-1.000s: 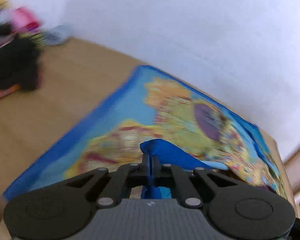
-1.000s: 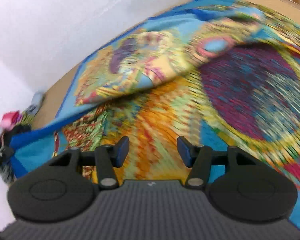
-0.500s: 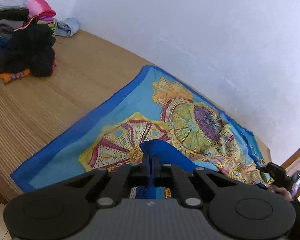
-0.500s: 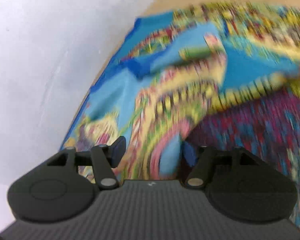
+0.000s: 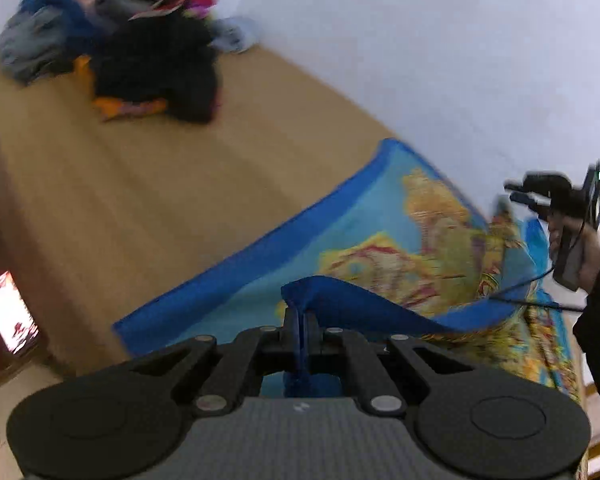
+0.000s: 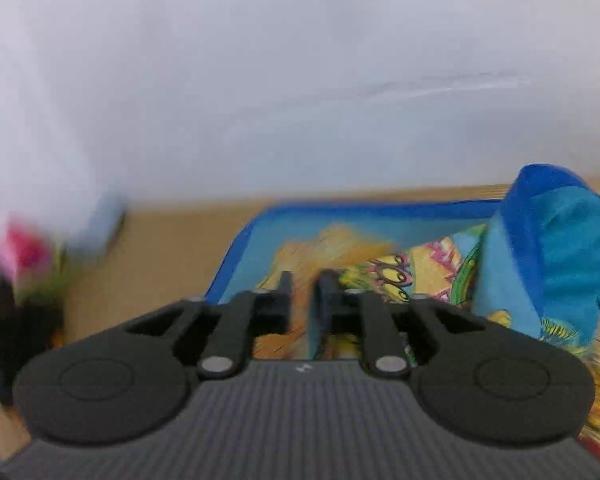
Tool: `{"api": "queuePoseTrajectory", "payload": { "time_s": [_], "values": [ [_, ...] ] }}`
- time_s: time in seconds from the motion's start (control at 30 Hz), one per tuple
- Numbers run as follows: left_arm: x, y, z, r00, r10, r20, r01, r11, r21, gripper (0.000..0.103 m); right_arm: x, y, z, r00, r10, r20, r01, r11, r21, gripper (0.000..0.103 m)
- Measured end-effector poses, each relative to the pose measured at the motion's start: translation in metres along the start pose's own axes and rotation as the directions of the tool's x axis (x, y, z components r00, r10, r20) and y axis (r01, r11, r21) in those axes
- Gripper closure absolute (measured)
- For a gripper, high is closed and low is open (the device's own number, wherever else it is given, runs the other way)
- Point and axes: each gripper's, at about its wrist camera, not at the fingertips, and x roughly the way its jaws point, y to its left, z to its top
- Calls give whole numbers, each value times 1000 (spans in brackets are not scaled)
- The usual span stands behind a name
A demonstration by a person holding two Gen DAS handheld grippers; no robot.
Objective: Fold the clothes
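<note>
While the scarf (image 5: pixel 380 240) lies half-spread on the counter (image 5: pixel 140 200):
Left gripper (image 5: pixel 300 320): jaws clamp blue hem.
Right gripper (image 6: pixel 304 296): jaws narrow, grip unclear.
Technique: keep hem taut, align edges.

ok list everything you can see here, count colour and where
patterned cloth: one, blue border with yellow and red print, spread on the table by the wall
clothes pile: one heap, black, grey, pink, orange, far end of the table
table: one, tan
wall: white, behind the table
left claw: black, shut on the cloth's blue edge, lifting it
right claw: black, narrow gap between the fingers, above the cloth
hand: one, dark sleeve, holding the right claw's grip
</note>
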Motion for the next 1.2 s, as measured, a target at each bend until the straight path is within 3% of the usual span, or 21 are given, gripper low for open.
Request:
{"api": "queuePoseTrajectory", "payload": {
  "time_s": [0.13,0.3,0.4,0.57,0.63,0.8,0.9,0.97,1.0,1.1,1.2],
  "values": [
    [1,15,-3,999,35,-5,-35,999,-39,101,46,81,6,991,98,-91,-115,974,-196,52],
    [-8,22,-7,997,72,11,-71,996,-55,101,22,56,-25,985,105,-136,-124,982,-143,48],
    [-15,25,-9,996,91,25,-89,994,-57,101,4,41,-51,969,111,-223,-132,988,-83,47],
    [-23,41,-2,989,133,61,-127,987,-96,101,-39,58,-105,908,218,-357,-272,956,-107,46],
    [-24,46,-1,986,145,78,-137,985,-100,101,-59,72,-127,883,242,-402,-330,929,-165,46],
    [0,53,-6,972,236,-10,-236,971,-43,99,-87,106,-168,825,266,-499,-460,828,-321,48],
    [-2,61,-8,944,328,-18,-329,943,-47,97,-86,108,-183,828,231,-512,-444,827,-344,48],
    [-10,64,-8,928,374,-4,-373,927,-36,97,-85,107,-187,838,225,-497,-434,827,-357,41],
    [-16,63,-6,927,374,9,-374,927,-27,97,-84,107,-189,841,223,-492,-430,828,-359,39],
    [-30,45,3,954,298,36,-299,954,33,97,-81,105,-186,845,218,-489,-411,848,-334,38],
    [-28,14,9,977,210,38,-214,965,152,92,-81,90,-164,870,257,-421,-379,894,-238,38]
  ]
}}
